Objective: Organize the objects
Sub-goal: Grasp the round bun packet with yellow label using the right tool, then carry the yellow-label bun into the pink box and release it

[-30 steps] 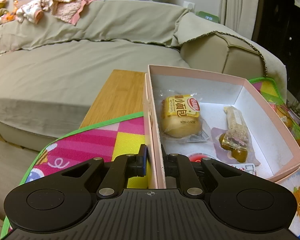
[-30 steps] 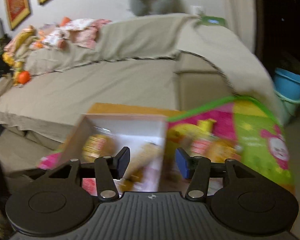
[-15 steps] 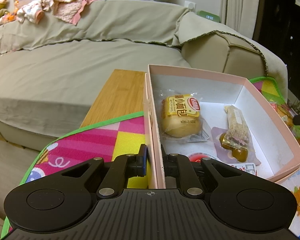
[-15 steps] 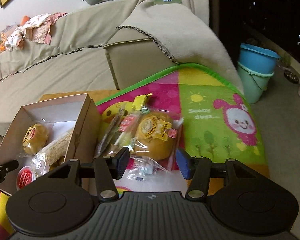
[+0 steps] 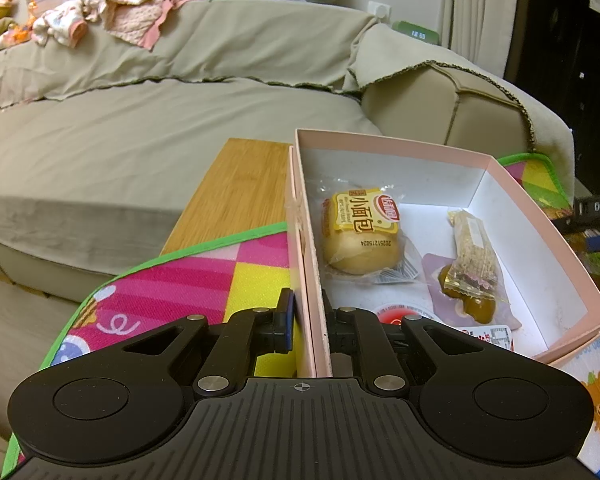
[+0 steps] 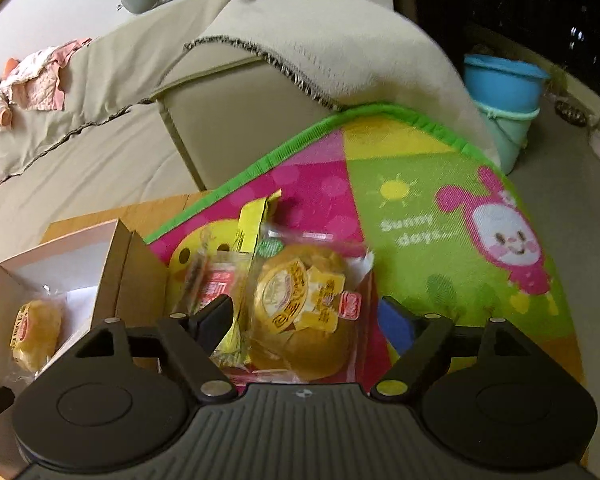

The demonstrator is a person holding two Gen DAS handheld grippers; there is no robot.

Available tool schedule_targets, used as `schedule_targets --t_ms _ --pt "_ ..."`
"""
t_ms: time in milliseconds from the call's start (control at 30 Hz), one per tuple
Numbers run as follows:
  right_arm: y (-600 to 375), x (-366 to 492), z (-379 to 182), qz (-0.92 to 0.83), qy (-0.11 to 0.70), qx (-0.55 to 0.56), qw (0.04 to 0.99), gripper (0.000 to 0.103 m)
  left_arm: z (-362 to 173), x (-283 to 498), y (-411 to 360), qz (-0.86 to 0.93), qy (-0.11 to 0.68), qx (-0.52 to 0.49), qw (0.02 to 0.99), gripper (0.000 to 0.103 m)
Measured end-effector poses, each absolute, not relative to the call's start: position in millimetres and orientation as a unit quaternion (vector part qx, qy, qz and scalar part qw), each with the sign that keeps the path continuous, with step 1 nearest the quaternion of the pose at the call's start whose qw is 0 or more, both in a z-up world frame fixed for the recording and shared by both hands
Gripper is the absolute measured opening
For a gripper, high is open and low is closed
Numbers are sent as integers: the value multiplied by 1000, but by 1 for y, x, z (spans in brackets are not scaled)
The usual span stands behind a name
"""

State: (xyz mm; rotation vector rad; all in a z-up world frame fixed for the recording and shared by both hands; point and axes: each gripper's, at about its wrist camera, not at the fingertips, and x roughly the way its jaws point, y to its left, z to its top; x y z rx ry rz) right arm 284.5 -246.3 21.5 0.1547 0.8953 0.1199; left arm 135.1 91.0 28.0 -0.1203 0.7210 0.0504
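Observation:
My left gripper is shut on the left wall of a pink cardboard box. The box holds a wrapped small bread, a cereal bar and other packets. In the right wrist view the same box stands at the left. My right gripper is open, its fingers straddling a wrapped round bun in a pile of snack packets on the colourful play mat.
The mat lies on a wooden table against a beige sofa. A sofa arm rises behind the snacks. Blue and green buckets stand on the floor at the right.
My right gripper swung right from the box, moved down over the snack pile and opened wider around the bun. My left gripper stayed shut on the box wall.

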Motion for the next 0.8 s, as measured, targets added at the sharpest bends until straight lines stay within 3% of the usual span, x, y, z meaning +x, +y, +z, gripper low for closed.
schedule_targets --t_ms 33,100,233,800 --pt "-247 285 19 60 438 76 894 76 28 135 91 25 352 -59 934 13" --pt "-250 283 16 66 444 74 891 60 28 135 91 25 352 -59 934 13" --pt "-260 270 23 66 436 67 895 53 28 135 91 25 353 -58 934 13" --pt "-253 132 71 146 445 6 883 53 29 140 91 20 352 -50 935 12"
